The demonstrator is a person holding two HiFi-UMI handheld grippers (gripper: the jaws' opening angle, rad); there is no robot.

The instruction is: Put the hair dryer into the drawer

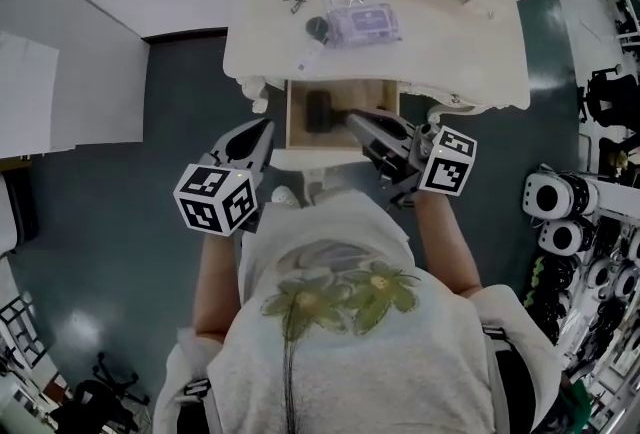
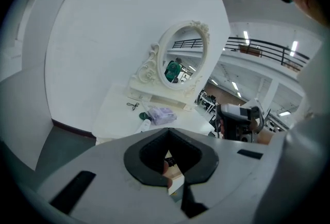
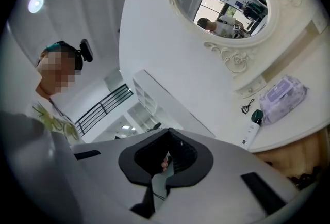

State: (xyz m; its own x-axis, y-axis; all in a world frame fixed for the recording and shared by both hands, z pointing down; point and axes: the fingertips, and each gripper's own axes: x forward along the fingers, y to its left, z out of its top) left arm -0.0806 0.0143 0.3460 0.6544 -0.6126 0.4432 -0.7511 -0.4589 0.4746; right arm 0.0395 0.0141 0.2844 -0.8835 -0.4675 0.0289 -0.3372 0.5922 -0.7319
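With the black hair dryer (image 1: 318, 110) lying in the open wooden drawer (image 1: 375, 94), the left tool (image 1: 264, 126) and right tool (image 1: 355, 120), both closed on nothing, should be drawing straight clear.

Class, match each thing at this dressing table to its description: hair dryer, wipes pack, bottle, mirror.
Things:
1 hair dryer
2 wipes pack
3 bottle
4 mirror

Descriptions:
A purple
B oval, in an ornate frame
C lying in the open drawer
D white with a dark cap

Pairs: 1-C, 2-A, 3-D, 4-B
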